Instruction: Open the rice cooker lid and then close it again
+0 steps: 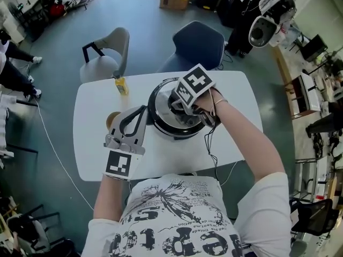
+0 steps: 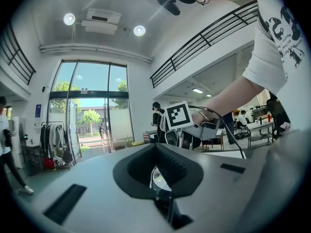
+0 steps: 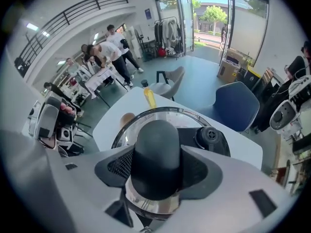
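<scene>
- Readable marks: a black-and-white square marker on the cube of each hand-held gripper, with no words. The large dark letters on the person's white shirt are cut off at the frame edge. The label on the yellow carton (image 1: 121, 85) is too small to read.
- Right hand-held gripper (image 3: 156, 178) points steeply down over the rice cooker (image 1: 161, 123). Its jaws are clamped on the black handle (image 3: 156, 144) at the centre of the lid (image 3: 192, 120).
- The lid sits down on the cooker. The steam vent (image 3: 210, 139) is just right of the jaws.
- Left hand-held gripper (image 1: 142, 110) is level, jaws together and holding nothing. A sliver of shiny metal shows through the slit. The tips are close against the cooker's left side, and contact is unclear.
- The cooker stands mid-table (image 1: 96, 159). The carton is beyond the left hand-held gripper.
</scene>
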`<act>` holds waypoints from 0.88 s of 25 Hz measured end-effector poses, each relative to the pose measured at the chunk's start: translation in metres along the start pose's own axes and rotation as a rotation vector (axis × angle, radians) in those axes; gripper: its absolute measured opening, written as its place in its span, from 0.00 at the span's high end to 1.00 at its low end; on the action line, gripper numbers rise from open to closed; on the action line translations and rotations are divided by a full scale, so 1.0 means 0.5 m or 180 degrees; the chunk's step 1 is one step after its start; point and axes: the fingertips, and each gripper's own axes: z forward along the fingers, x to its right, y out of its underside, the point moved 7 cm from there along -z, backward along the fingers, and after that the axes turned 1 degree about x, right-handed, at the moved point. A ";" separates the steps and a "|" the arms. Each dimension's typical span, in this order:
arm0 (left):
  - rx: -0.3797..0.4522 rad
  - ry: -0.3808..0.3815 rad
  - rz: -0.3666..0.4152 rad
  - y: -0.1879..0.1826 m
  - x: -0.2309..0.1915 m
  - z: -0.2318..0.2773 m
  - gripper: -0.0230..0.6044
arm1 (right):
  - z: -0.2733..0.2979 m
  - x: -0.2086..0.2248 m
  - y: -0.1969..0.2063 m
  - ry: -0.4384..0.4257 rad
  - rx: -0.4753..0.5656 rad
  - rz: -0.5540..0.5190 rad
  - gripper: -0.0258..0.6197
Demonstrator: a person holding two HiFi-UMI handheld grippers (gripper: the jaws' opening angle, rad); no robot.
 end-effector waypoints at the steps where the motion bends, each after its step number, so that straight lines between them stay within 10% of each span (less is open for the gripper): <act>1: -0.0007 -0.0003 0.0026 0.002 0.002 -0.001 0.94 | 0.002 0.001 -0.001 -0.0022 0.0044 0.0036 0.50; 22: 0.0067 -0.0022 0.0098 -0.051 0.040 0.026 0.94 | -0.132 0.046 0.029 0.0146 0.0374 -0.0115 0.51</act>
